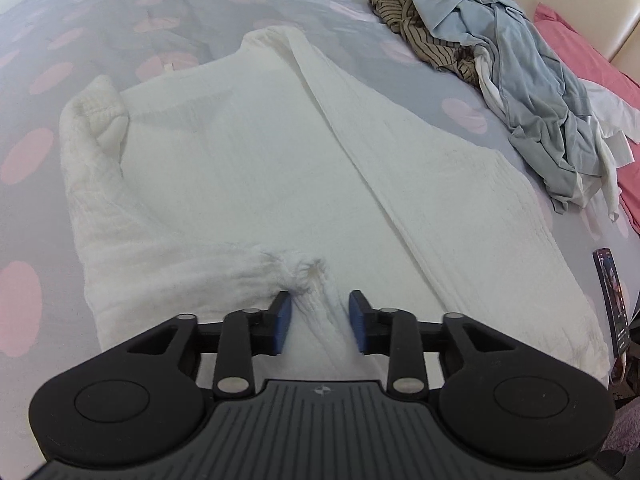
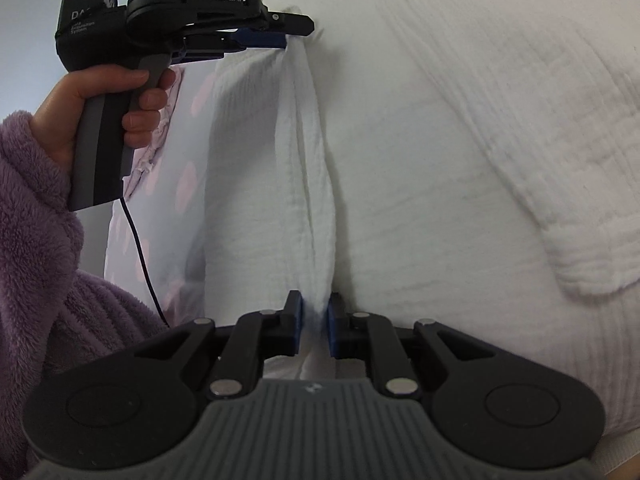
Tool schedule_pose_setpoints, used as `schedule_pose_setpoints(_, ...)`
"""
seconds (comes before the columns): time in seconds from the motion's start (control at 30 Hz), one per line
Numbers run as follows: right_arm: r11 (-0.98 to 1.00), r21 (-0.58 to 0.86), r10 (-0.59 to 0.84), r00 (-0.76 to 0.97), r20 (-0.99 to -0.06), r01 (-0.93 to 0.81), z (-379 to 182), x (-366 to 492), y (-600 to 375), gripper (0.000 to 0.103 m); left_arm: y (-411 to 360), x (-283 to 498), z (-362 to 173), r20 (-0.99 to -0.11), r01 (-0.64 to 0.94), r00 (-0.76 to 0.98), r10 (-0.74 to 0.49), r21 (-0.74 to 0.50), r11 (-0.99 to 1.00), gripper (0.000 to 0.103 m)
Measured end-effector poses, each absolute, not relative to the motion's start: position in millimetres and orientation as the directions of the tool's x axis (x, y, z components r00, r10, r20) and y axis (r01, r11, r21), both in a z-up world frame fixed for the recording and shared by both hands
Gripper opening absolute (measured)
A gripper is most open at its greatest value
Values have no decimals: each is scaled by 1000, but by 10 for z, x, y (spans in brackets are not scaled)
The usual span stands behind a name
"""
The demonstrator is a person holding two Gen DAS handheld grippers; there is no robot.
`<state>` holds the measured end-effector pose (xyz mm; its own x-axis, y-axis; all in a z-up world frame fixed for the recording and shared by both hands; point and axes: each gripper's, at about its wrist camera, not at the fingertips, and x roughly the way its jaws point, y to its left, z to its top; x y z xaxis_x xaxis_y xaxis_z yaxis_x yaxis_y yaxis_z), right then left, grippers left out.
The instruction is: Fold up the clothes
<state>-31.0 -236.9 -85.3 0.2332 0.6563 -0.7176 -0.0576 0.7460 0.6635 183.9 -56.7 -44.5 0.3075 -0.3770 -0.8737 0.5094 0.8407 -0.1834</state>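
the white robe (image 1: 248,168) lies spread on the bed (image 1: 48,80), collar at the far end, one sleeve folded in across its near part. the left gripper (image 1: 320,326) hangs over that near edge with its jaws parted to a middling width; a ridge of cloth runs between them, but the blue pads (image 1: 283,325) do not press on it, so the left seems to have let go where the fold should rest. the right gripper (image 2: 313,326) stands narrow, pinching a raised pleat of the robe (image 2: 460,160) between its pads (image 2: 295,326). in the right view the pleat runs straight from it to the left gripper (image 2: 280,34), held in a hand (image 2: 96,108) with a purple fleece sleeve (image 2: 36,240). holding both ends likely kept the edge taut and straight as it came down. a heap of unfolded clothes (image 1: 516,64) waits at the far right, near a pink pillow (image 1: 588,60), so most of the job probably remains. a phone (image 1: 612,300) lies at the bed's right edge.
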Motion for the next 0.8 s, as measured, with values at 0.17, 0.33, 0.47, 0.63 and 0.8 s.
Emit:
schedule_pose_setpoints(0.17, 781, 612, 624, 218, -751, -126, -806, -357, -2390, 29, -492, 1509, -229, -872, 566, 306, -382, -156, 809, 46)
schedule_pose_setpoints(0.33, 802, 571, 597, 220, -771, -174, -852, -241, -2249, 29, -395, 983, -105, -870, 639, 229, -436, -203, 742, 45)
schedule_pose_setpoints(0.47, 822, 521, 565, 222, -795, -229, -819, -313, -2205, 29, -277, 535, -92, -864, 692, 187, -467, -222, 687, 45)
schedule_pose_setpoints(0.63, 839, 472, 532, 222, -817, -273, -750, -453, -2215, 29, -98, 3, -120, -868, 724, 151, -474, -229, 650, 46)
schedule_pose_setpoints(0.8, 854, 418, 485, 182, -856, -308, -793, -573, -2180, 29, -23, -395, -243, -897, 742, 123, -424, -200, 640, 46)
